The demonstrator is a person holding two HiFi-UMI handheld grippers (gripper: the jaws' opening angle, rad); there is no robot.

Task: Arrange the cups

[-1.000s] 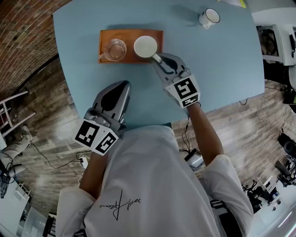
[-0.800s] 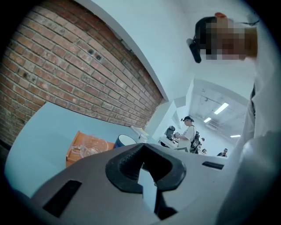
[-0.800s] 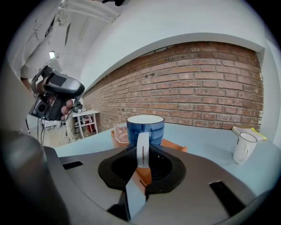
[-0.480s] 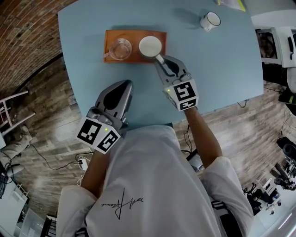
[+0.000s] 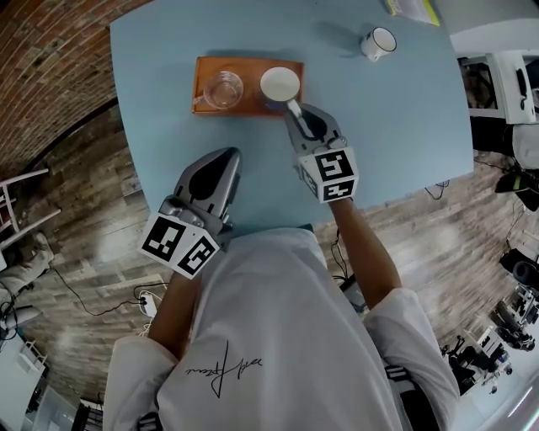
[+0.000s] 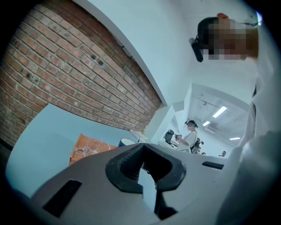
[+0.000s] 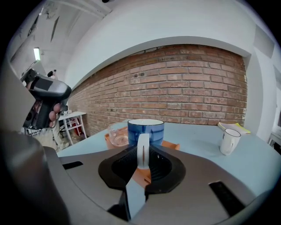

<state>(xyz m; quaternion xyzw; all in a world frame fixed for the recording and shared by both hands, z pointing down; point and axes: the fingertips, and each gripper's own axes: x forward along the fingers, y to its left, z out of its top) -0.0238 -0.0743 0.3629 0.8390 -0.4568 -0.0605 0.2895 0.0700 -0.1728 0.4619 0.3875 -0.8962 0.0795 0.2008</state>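
A blue mug (image 5: 280, 84) with a white inside stands at the right end of the orange tray (image 5: 249, 108). A clear glass cup (image 5: 224, 89) is at the tray's left end. My right gripper (image 5: 292, 107) is shut on the mug's white handle (image 7: 142, 151), which stands upright between the jaws. The mug's base is hidden in the right gripper view. A white mug (image 5: 378, 42) stands apart at the table's far right. My left gripper (image 5: 223, 153) is shut and empty near the table's front edge, well short of the tray (image 6: 79, 141).
The light blue table (image 5: 396, 126) has a yellow-edged booklet (image 5: 413, 8) at its far right corner. A brick wall rises behind the table. A person (image 6: 189, 136) stands far off in the room beyond.
My right gripper has tilted a little while keeping hold of the blue mug's handle at the tray's right end. The left gripper has stayed put.
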